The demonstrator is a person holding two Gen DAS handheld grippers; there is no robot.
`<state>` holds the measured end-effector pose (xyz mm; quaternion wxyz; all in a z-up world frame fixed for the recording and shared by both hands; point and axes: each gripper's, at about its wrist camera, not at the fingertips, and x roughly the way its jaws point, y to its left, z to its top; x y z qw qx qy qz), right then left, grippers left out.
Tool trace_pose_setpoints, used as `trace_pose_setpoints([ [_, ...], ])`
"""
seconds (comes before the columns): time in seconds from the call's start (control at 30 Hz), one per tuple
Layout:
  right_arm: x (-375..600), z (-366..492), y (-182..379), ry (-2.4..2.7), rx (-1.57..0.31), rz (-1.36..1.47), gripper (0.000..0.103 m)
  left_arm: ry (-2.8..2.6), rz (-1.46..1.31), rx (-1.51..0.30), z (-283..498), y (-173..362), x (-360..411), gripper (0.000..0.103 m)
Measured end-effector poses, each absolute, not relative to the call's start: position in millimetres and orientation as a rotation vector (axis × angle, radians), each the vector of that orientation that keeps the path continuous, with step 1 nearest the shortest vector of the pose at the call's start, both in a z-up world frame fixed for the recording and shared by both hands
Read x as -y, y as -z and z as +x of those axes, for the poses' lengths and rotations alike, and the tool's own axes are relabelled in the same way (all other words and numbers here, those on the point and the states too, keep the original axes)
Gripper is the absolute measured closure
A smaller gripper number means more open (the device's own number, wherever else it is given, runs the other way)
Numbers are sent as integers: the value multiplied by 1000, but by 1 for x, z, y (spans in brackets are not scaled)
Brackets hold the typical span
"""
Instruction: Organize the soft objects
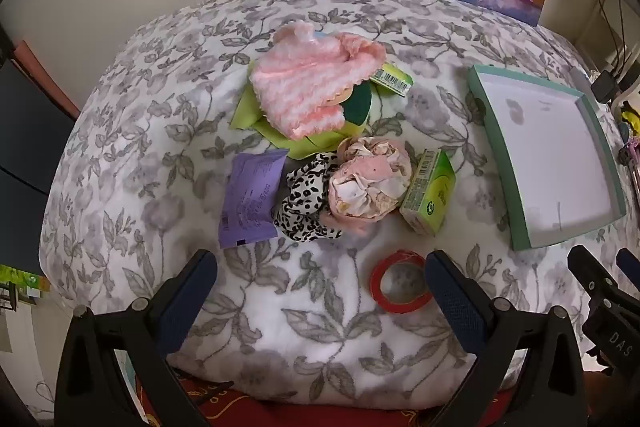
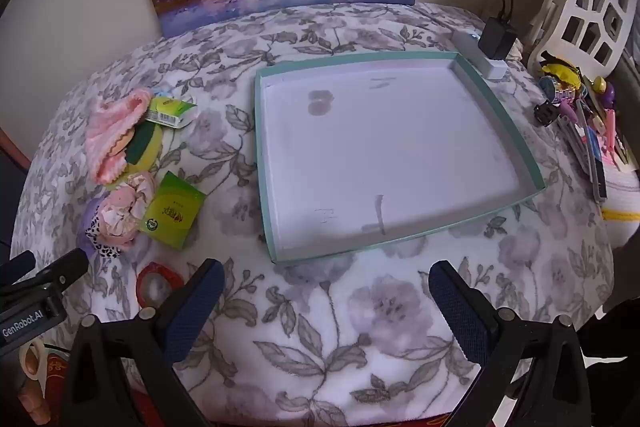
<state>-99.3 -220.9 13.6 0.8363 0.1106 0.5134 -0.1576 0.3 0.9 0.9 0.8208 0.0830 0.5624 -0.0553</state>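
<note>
While both jaws gape empty | left gripper (image 1: 320, 281): soft pile (pink knit (image 1: 308, 83), crumpled cloth (image 1: 370, 183)) beyond its tips | right gripper (image 2: 326, 291): teal tray (image 2: 500, 115) just ahead, bare

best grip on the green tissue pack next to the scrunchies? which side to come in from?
Grip the green tissue pack across its two long flat faces, from above. It stands tilted on a narrow edge, leaning toward the pink scrunchie, so the free side faces the tray. The left gripper, jaws wide open and empty, is probably better placed: one finger in the scrunchie gap, the other on the free face.
</note>
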Motion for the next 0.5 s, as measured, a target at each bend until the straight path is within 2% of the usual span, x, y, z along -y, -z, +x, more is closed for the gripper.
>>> trace_pose_setpoints([
  [0.5,219,-101,-19,342,-1070,227,0,104,189,-1165,-4,-8,1,0],
])
